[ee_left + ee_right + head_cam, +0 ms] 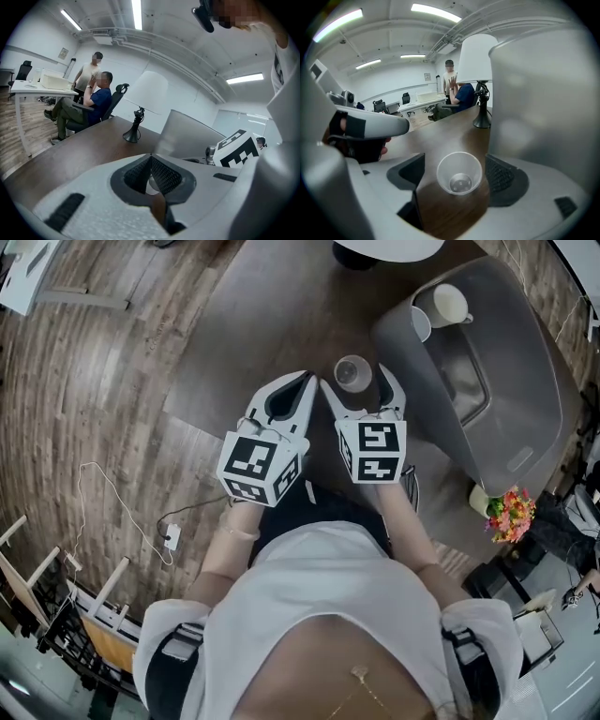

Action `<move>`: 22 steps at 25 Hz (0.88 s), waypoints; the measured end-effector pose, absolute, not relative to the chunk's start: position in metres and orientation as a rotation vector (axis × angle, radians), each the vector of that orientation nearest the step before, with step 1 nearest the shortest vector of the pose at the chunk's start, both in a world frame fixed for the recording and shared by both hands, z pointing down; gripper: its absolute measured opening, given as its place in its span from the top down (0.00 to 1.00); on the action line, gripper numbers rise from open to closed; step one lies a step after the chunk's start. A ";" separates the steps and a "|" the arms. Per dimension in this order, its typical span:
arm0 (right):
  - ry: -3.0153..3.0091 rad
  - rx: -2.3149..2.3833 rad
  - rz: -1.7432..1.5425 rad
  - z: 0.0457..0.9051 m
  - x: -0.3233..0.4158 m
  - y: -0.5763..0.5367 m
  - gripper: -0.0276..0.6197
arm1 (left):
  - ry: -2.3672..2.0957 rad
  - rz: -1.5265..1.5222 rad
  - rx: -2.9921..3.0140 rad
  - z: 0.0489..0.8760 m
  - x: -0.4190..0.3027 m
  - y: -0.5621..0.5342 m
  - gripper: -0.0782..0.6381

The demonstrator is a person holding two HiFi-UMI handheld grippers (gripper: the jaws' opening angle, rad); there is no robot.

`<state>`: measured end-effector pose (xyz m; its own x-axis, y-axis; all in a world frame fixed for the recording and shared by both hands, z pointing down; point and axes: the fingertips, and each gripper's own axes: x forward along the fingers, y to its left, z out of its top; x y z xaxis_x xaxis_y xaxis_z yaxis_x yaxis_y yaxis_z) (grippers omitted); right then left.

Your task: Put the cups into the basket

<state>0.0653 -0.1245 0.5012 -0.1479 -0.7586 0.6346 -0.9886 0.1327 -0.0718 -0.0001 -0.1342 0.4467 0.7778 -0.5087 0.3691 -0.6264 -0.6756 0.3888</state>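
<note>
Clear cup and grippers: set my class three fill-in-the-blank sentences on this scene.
The right gripper has its jaws ____, one each side of the clear cup, not touching it.
The left gripper has its jaws ____, holding nothing.
The white mug sits ____ the grey basket.
Missing words: open; shut; inside.

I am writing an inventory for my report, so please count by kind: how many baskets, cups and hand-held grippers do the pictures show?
Basket: 1
Cups inside it: 2
Hand-held grippers, left and right: 2
Clear cup between the right one's open jaws: 1
Total: 6
</note>
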 end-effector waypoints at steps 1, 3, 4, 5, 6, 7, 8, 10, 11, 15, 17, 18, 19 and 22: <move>-1.960 1.670 0.683 0.505 0.066 -0.125 0.37 | -0.846 0.315 2.459 0.449 0.000 -0.136 0.88; -1.948 1.660 0.684 0.509 0.067 -0.125 0.37 | -0.843 0.317 2.447 0.452 0.000 -0.136 0.88; -1.944 1.658 0.687 0.510 0.066 -0.125 0.37 | -0.842 0.318 2.442 0.453 -0.001 -0.136 0.88; -1.941 1.658 0.693 0.511 0.066 -0.126 0.37 | -0.841 0.319 2.438 0.454 -0.002 -0.136 0.88; -1.939 1.659 0.700 0.512 0.066 -0.127 0.37 | -0.839 0.320 2.435 0.455 -0.002 -0.137 0.88; -1.936 1.660 0.707 0.514 0.065 -0.128 0.37 | -0.837 0.322 2.432 0.457 -0.003 -0.139 0.88; -1.933 1.658 0.712 0.516 0.065 -0.129 0.38 | -0.834 0.323 2.430 0.458 -0.003 -0.140 0.88; -1.927 1.648 0.718 0.519 0.064 -0.130 0.37 | -0.827 0.324 2.427 0.461 -0.002 -0.143 0.88; -1.924 1.643 0.722 0.521 0.064 -0.130 0.38 | -0.824 0.324 2.427 0.461 -0.002 -0.143 0.88; -1.911 1.639 0.744 0.526 0.065 -0.128 0.38 | -0.817 0.332 2.437 0.463 0.001 -0.145 0.88; -1.892 1.646 0.748 0.527 0.067 -0.129 0.38 | -0.811 0.340 2.443 0.464 0.002 -0.146 0.88; -1.877 1.646 0.750 0.529 0.068 -0.129 0.38 | -0.808 0.341 2.442 0.465 0.002 -0.147 0.88; -1.862 1.642 0.752 0.531 0.069 -0.128 0.38 | -0.806 0.340 2.440 0.466 0.002 -0.147 0.88; -1.838 1.645 0.746 0.532 0.072 -0.128 0.38 | -0.803 0.339 2.435 0.466 0.002 -0.148 0.88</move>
<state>0.0722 -0.1282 0.5318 -0.0932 -0.6850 0.7226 -0.9948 0.0939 -0.0393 0.0020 -0.1484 0.4663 0.7900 -0.4717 0.3918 -0.6098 -0.6716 0.4208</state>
